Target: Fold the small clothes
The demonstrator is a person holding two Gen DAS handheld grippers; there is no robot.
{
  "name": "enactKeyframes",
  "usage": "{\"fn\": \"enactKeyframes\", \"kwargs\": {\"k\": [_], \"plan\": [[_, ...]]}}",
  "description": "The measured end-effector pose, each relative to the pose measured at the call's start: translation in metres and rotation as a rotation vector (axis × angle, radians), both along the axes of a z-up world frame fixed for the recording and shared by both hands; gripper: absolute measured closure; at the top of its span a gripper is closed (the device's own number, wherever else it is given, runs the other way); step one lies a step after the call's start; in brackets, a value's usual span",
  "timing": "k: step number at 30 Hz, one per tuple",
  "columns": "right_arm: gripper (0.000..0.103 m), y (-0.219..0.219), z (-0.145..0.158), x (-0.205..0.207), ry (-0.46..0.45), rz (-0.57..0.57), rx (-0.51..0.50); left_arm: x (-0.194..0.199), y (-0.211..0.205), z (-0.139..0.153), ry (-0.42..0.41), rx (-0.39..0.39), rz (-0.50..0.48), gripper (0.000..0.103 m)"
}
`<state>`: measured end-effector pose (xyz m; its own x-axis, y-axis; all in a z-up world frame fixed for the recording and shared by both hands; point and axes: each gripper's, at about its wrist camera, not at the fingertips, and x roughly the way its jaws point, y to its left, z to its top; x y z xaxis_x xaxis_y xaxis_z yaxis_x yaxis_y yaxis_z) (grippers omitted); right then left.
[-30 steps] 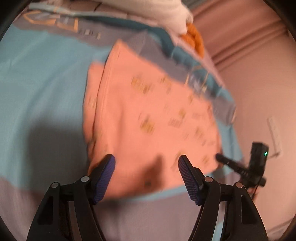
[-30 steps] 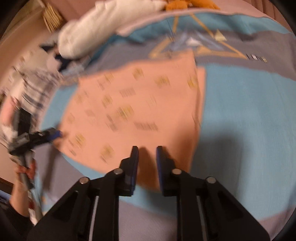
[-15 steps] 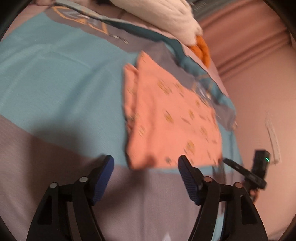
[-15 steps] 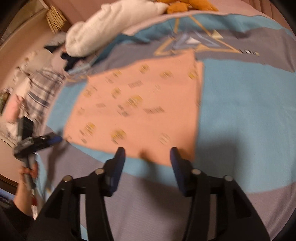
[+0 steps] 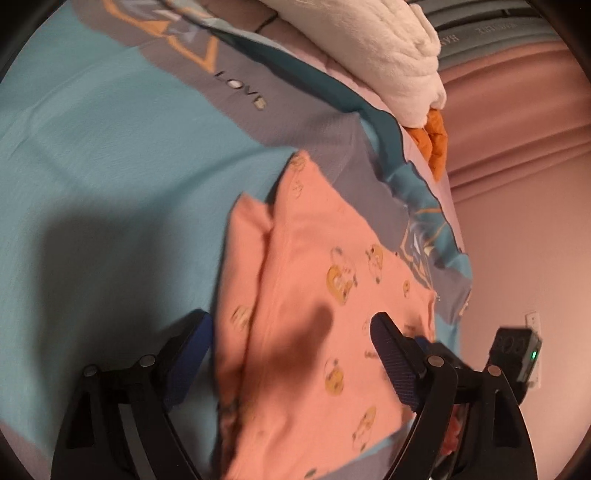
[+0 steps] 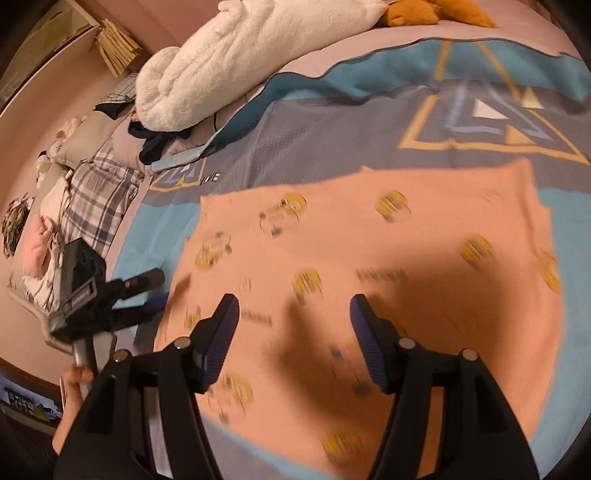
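Observation:
A small salmon-pink garment [image 5: 317,332] with yellow prints lies folded and flat on a blue and grey bedspread [image 5: 92,166]. It also shows in the right wrist view [image 6: 388,258]. My left gripper [image 5: 291,347] is open and empty, hovering low over the garment's near part. My right gripper [image 6: 293,332] is open and empty above the garment's near edge. The left gripper [image 6: 147,288] shows at the garment's left side in the right wrist view, held by a hand [image 6: 72,391].
A white plush blanket [image 6: 240,62] and an orange item [image 6: 436,13] lie at the far end of the bed. Plaid and other clothes [image 6: 96,192] are piled at the left. A pink wall [image 5: 528,206] borders the bed on the right.
My right gripper has opened wide from shut, letting go of the garment. Both grippers drew back, then moved in close over the garment again.

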<state>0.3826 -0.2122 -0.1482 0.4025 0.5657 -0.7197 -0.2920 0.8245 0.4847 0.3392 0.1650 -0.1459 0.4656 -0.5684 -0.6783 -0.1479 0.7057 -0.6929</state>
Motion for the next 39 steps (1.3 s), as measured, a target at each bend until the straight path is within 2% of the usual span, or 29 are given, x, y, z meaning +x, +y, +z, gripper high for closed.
{"fn": "enactKeyframes", "kwargs": {"k": [3,5,7,9,10,11,12,17,20,22,24,27,30,34,38,39], "plan": [[0.04,0.014,-0.001,0.019,0.012,-0.002,-0.015,0.008,-0.004,-0.001,0.011,0.014,-0.022,0.017],[0.045,0.022,-0.005,0.032,0.031,-0.012,-0.033,0.009,-0.01,0.0,-0.003,0.034,-0.048,0.017],[0.068,0.028,-0.01,0.042,0.05,-0.02,-0.058,0.009,-0.012,-0.001,-0.007,0.054,-0.056,0.021],[0.078,0.034,-0.018,0.05,0.068,-0.031,-0.104,0.008,-0.013,-0.001,-0.002,0.086,-0.061,0.044],[0.084,0.036,-0.021,0.051,0.073,-0.028,-0.124,0.008,-0.014,-0.002,0.007,0.119,-0.063,0.051],[0.086,0.04,-0.026,0.052,0.07,-0.025,-0.164,0.008,-0.015,-0.003,0.017,0.154,-0.064,0.064],[0.089,0.043,-0.027,0.052,0.056,-0.018,-0.186,0.008,-0.015,-0.003,0.02,0.167,-0.067,0.071],[0.085,0.044,-0.013,0.045,0.039,0.003,-0.208,0.008,-0.017,0.0,0.023,0.171,-0.063,0.081],[0.086,0.04,0.002,0.009,0.002,0.055,-0.177,0.007,-0.017,0.002,0.017,0.176,-0.064,0.082],[0.086,0.041,-0.002,-0.017,0.01,0.09,-0.18,0.007,-0.016,0.002,0.019,0.169,-0.056,0.083],[0.085,0.047,-0.017,-0.038,0.028,0.136,-0.229,0.006,-0.015,0.004,0.024,0.165,-0.045,0.087],[0.082,0.052,-0.017,-0.054,-0.056,0.172,-0.282,0.004,-0.021,0.016,0.017,0.19,-0.04,0.093],[0.081,0.029,-0.008,-0.051,0.016,0.153,-0.083,0.002,-0.033,0.038,-0.023,0.219,-0.062,0.093],[0.05,-0.012,-0.005,-0.043,0.06,0.019,0.127,0.002,-0.063,0.065,-0.076,0.264,-0.12,0.093],[0.046,-0.048,-0.011,-0.038,0.118,-0.07,0.337,0.003,-0.114,0.085,-0.123,0.339,-0.204,0.093],[0.041,-0.055,-0.013,-0.035,0.131,-0.099,0.39,0.004,-0.125,0.088,-0.132,0.351,-0.226,0.093]]}}
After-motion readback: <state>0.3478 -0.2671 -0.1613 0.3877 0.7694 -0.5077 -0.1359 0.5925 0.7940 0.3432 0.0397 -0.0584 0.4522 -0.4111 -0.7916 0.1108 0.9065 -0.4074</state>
